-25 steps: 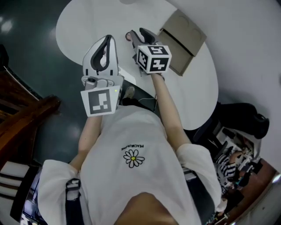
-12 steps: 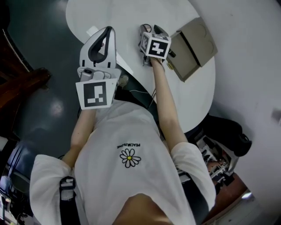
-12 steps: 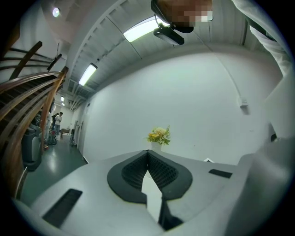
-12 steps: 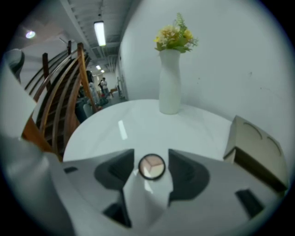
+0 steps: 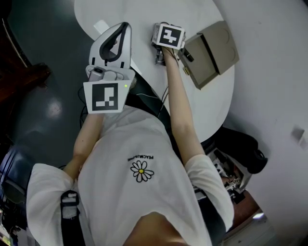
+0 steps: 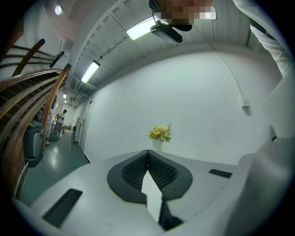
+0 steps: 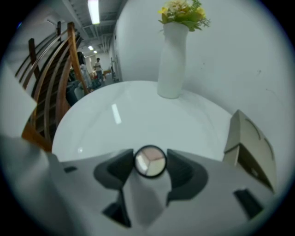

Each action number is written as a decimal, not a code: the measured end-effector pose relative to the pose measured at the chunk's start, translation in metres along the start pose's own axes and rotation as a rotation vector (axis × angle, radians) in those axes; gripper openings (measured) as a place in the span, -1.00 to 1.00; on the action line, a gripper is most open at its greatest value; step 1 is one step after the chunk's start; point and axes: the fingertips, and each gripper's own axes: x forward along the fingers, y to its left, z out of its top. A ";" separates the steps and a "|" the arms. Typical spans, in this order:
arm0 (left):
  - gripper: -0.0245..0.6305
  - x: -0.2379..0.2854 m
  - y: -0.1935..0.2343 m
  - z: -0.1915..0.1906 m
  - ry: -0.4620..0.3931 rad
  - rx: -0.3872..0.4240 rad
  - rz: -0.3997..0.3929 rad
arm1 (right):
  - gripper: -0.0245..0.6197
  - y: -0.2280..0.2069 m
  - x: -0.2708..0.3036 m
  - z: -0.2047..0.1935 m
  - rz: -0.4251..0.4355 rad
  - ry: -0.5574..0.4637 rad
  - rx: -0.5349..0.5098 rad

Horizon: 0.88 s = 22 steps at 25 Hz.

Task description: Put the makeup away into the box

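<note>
1. Operator. In the head view, a person in a white T-shirt (image 5: 144, 192) holds one gripper in each hand over a white round table (image 5: 144, 14).

2. Left gripper (image 6: 148, 154). The unit points level above the near edge of the table. Its jaws are clenched: the dark ribbed pads meet at the tips, and nothing is between them. Only a narrow wedge of white table shows behind the closed tips.

3. Right gripper (image 7: 150, 156). The unit is tilted steeply down toward the table top, to the right of the left gripper. Its jaws are released and opening. A round makeup compact (image 7: 150, 162) sits between the two pads. It has a black rim and a face split into three pale shades. The pads stand just beside its rim on either side and do not squeeze it.

4. Task item location. The compact is on the table, outside the box (image 7: 249, 143). In the right gripper view, the tan cardboard box stands near the gripper on its right side, apart from the compact.

5. Far side. A tall white vase (image 7: 173, 60) stands upright on the far part of the table. It holds yellow flowers (image 7: 182, 11). A wooden stair railing (image 7: 50, 69) runs beyond the table on the left.
</note>
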 end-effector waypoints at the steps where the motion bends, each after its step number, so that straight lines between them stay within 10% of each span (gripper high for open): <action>1: -0.86 0.000 0.000 0.000 0.001 -0.002 0.002 | -0.17 -0.001 0.000 -0.002 -0.003 0.017 0.004; 10: -0.86 -0.004 0.006 0.000 -0.001 -0.001 0.020 | -0.18 -0.005 -0.010 -0.015 -0.032 0.086 0.000; 22: -0.86 0.000 -0.028 0.035 -0.058 0.038 -0.073 | -0.18 -0.015 -0.103 0.052 -0.094 -0.309 -0.061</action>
